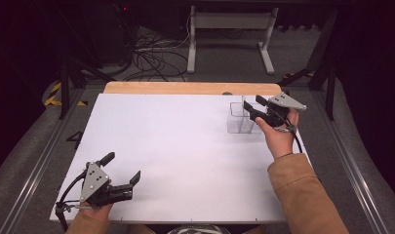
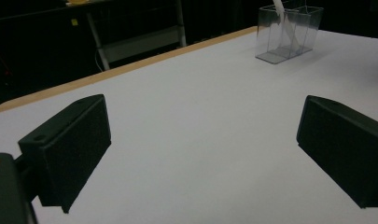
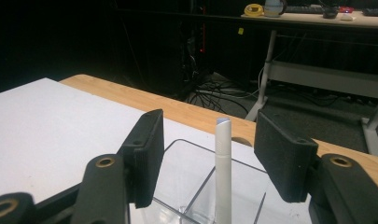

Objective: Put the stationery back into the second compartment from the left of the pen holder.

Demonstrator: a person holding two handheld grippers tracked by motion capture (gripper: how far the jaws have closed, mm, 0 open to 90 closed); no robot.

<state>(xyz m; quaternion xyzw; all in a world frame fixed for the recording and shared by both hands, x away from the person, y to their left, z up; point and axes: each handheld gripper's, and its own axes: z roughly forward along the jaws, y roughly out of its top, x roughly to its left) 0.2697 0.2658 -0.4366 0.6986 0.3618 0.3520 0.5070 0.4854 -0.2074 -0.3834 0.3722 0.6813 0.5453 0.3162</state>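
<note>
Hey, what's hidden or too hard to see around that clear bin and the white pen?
- White pen: lower end cut off by the bottom edge, right gripper view.
- Clear bin: right side hidden behind the right gripper, high view.
- Bin's dividers: too faint through clear walls, left gripper view.
- Left gripper: body cut off, left gripper view.

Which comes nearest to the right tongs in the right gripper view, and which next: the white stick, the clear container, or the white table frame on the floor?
1. White stick: upright between the open jaws of the right tongs.
2. Clear container: just below, holding the stick.
3. White table frame: far behind, on the floor.
</note>
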